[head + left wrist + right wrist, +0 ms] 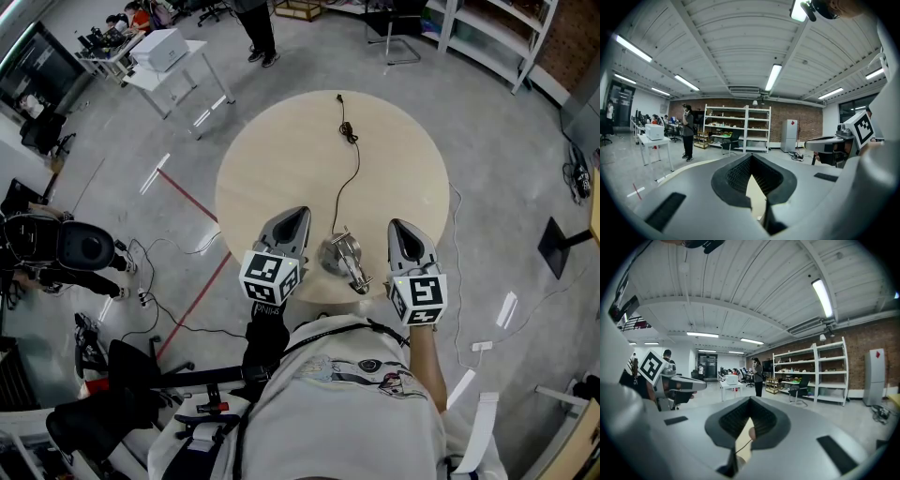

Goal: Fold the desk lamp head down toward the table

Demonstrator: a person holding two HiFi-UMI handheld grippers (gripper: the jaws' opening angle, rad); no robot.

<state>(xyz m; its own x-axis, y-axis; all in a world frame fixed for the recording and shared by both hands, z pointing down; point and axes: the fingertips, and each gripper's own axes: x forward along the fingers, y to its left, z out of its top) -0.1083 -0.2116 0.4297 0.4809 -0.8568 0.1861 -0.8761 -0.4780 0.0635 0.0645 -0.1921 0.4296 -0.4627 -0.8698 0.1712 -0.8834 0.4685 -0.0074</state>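
Observation:
A metallic desk lamp (pixel 343 257) lies low near the front edge of the round beige table (pixel 281 159). Its black cord (pixel 352 169) runs away toward the table's far side. My left gripper (pixel 301 213) hovers just left of the lamp, jaws together and nothing between them. On the lamp's right, my right gripper (pixel 396 223) is likewise shut and empty. Neither one touches the lamp. The left gripper view has the closed left gripper (pixel 751 155) pointing across the room, with the right gripper (pixel 829 143) off to its side. The right gripper view shows the right gripper (pixel 750 399) closed too.
A white side table with a printer (pixel 159 52) and a standing person (pixel 258 28) are beyond the round table. White shelving (pixel 487 37) lines the far right. Black chairs and cables (pixel 141 300) sit on the floor at left, beside a red tape line (pixel 192 197).

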